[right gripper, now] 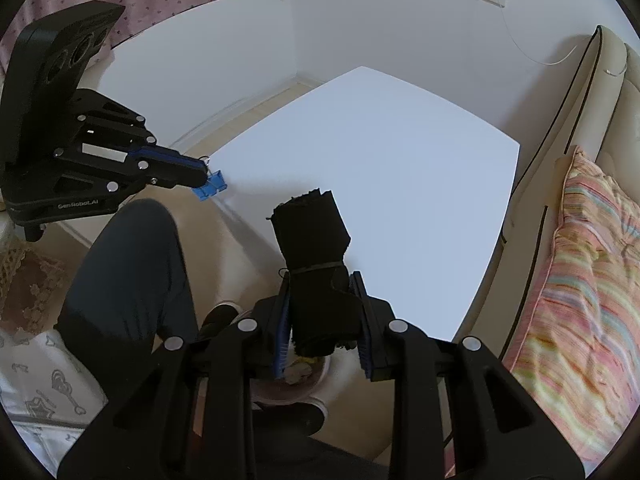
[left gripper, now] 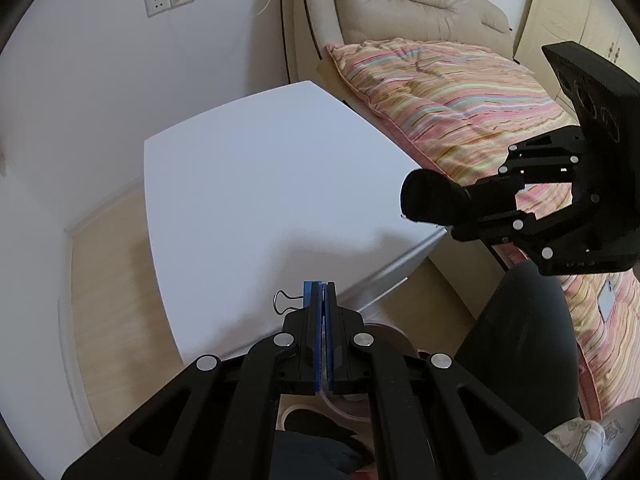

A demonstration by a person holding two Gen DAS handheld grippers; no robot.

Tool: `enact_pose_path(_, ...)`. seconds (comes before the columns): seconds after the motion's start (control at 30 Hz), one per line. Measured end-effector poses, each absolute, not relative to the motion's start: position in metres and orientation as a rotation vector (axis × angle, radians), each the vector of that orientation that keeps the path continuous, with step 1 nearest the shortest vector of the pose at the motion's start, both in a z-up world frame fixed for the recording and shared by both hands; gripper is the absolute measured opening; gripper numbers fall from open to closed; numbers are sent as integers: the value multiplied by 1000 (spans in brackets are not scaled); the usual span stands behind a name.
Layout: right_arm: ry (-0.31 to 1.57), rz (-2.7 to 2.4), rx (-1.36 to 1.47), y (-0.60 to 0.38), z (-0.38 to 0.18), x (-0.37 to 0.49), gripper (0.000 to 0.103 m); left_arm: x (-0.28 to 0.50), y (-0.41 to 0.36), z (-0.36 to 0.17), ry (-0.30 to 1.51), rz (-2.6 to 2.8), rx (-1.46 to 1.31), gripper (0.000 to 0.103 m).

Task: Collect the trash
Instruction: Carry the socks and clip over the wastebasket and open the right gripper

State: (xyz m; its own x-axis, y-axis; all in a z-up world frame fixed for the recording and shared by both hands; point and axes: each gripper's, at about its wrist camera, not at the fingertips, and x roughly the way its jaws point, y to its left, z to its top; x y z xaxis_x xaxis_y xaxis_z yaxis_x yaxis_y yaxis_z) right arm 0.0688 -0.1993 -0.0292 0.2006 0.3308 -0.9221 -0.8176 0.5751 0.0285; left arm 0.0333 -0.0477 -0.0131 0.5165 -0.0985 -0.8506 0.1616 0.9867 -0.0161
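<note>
My left gripper (left gripper: 320, 292) is shut on a blue binder clip (left gripper: 308, 292) with black wire handles, held over the near edge of the white table (left gripper: 248, 184). It also shows in the right wrist view (right gripper: 208, 184), where the clip (right gripper: 210, 189) sticks out past the fingertips. My right gripper (right gripper: 322, 280) is shut on a black rolled cloth bundle (right gripper: 310, 232) tied with a black band, held above the table's near edge. That bundle (left gripper: 432, 200) also shows at the right of the left wrist view. A round pinkish trash bin (right gripper: 316, 376) with some scraps lies below the right gripper.
A beige sofa (left gripper: 420, 4) with a striped cushion (left gripper: 460, 96) stands right of the table. The person's dark-trousered leg (right gripper: 132, 272) and shoes are beside the bin. Wooden floor (left gripper: 108, 280) and white walls surround the table.
</note>
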Motion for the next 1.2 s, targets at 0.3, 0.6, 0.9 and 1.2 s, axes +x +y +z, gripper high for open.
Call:
enact_pose_path(0.3, 1111, 872, -499, -205, -49, 28, 27, 8, -59, -29, 996, -176, 28, 1)
enact_pose_path(0.6, 1171, 909, -486, -198, -79, 2, 27, -10, -60, -51, 1028, -186, 12, 1)
enact_pose_path(0.9, 1176, 908, -486, -197, -89, 3, 66, -13, -55, -47, 1016, -177, 5, 1)
enact_pose_path(1.2, 1154, 871, -432, -205, -85, 7, 95, -14, -61, -53, 1030, -203, -1, 1)
